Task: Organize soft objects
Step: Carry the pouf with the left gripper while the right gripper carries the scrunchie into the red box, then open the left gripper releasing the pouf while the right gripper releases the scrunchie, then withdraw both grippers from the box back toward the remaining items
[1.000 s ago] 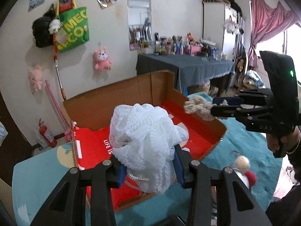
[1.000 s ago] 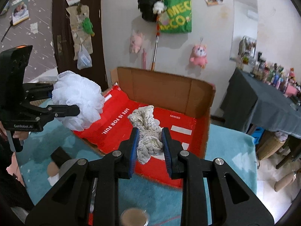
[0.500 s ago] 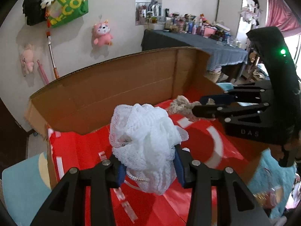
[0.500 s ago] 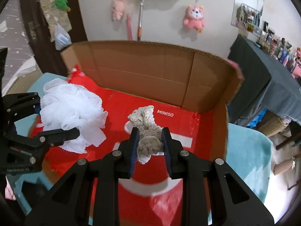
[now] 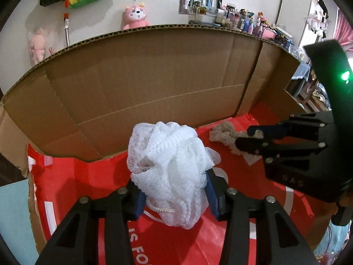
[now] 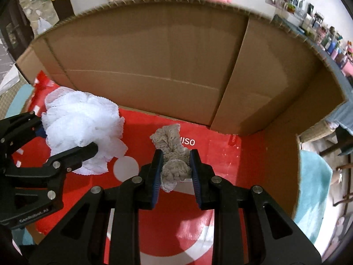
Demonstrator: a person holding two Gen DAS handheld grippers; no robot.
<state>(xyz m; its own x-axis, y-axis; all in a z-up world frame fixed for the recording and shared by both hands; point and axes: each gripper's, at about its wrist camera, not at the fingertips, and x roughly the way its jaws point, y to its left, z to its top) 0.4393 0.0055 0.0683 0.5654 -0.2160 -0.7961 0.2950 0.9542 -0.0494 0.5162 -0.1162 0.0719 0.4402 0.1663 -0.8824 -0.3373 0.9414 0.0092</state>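
Mesh bath pouf [image 5: 169, 167], white, sits between the pads of the left tongs [image 5: 174, 192]; the jaws are opening, though the pads look to be touching the mesh on both sides. Beige knitted cloth [image 6: 173, 165] is clamped tight in the right tongs [image 6: 175, 170], nearly closed. Both items hang low over the red liner [image 6: 220, 165] inside the cardboard box [image 6: 154, 66], pouf left, cloth right, near the far wall. Step in hand, as I judge it: depositing both items in the box. Next: finish releasing the pouf, open the right tongs, then lift both clear without snagging the mesh.
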